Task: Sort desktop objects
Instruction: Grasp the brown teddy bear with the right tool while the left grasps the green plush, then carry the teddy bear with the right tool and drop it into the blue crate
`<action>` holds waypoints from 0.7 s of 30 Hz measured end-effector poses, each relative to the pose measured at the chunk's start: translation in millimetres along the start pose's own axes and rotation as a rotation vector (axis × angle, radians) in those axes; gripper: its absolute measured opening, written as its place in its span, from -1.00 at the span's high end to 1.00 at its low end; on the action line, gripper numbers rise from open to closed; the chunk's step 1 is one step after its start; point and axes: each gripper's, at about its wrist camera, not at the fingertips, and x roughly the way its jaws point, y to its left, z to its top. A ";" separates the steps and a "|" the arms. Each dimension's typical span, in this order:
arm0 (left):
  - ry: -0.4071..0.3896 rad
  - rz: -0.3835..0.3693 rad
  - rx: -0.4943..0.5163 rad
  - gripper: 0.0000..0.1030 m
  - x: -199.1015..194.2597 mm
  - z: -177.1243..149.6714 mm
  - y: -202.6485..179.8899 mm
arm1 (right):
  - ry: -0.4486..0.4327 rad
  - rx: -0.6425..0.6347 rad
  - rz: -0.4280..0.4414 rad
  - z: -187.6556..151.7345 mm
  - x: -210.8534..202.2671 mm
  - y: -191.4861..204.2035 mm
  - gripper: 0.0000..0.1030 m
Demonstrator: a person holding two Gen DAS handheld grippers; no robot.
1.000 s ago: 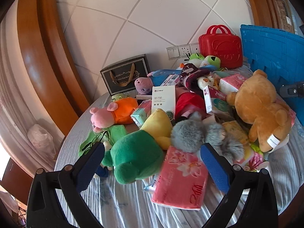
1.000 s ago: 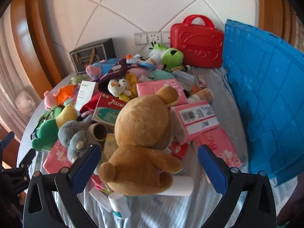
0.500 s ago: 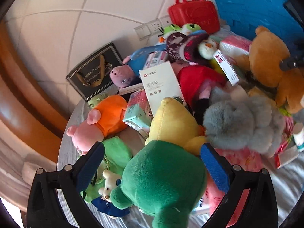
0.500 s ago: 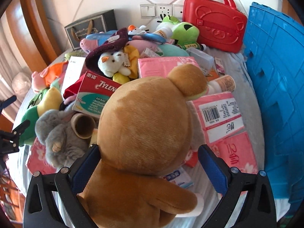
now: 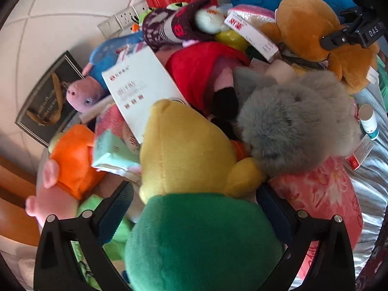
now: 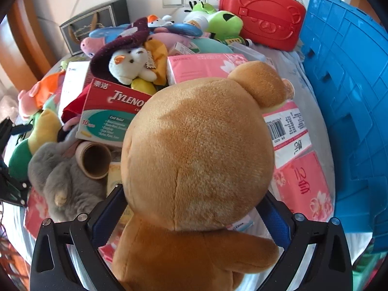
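Note:
A green and yellow plush toy (image 5: pixel 191 194) lies in a heap of toys and boxes on a grey-clothed table (image 5: pixel 371 181). My left gripper (image 5: pixel 194 211) is open, its blue pads on either side of the toy's green body, just below the yellow head. A brown teddy bear (image 6: pixel 198 150) sits near the front of the heap. My right gripper (image 6: pixel 194 215) is open with its pads flanking the bear's neck, below the head. The bear also shows in the left wrist view (image 5: pixel 312 24). Whether the pads touch the toys is unclear.
A blue crate (image 6: pixel 351 111) stands at the right, a red case (image 6: pixel 264 17) at the back wall. A grey plush (image 5: pixel 295 126), a Tylenol box (image 6: pixel 109 118), pink tissue packs (image 6: pixel 300 177), a white box (image 5: pixel 143 84) and an orange pig plush (image 5: pixel 70 160) crowd the heap.
Both grippers have moved forward and down into the heap. The left one now straddles the green and yellow plush; the right one now straddles the bear's neck. Both stay open.

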 end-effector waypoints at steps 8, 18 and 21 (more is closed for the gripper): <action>-0.009 0.018 -0.062 -0.87 -5.1 -13.5 -5.1 | 0.004 0.023 -0.042 -0.1 5.5 3.3 -0.93; -0.045 0.158 -0.132 -0.55 -27.6 -17.5 -16.4 | -0.030 0.028 -0.032 -5.9 -6.3 1.8 -0.64; -0.075 0.196 -0.152 -0.53 -37.7 -14.7 -15.0 | -0.043 0.035 -0.031 -7.5 -11.2 1.1 -0.62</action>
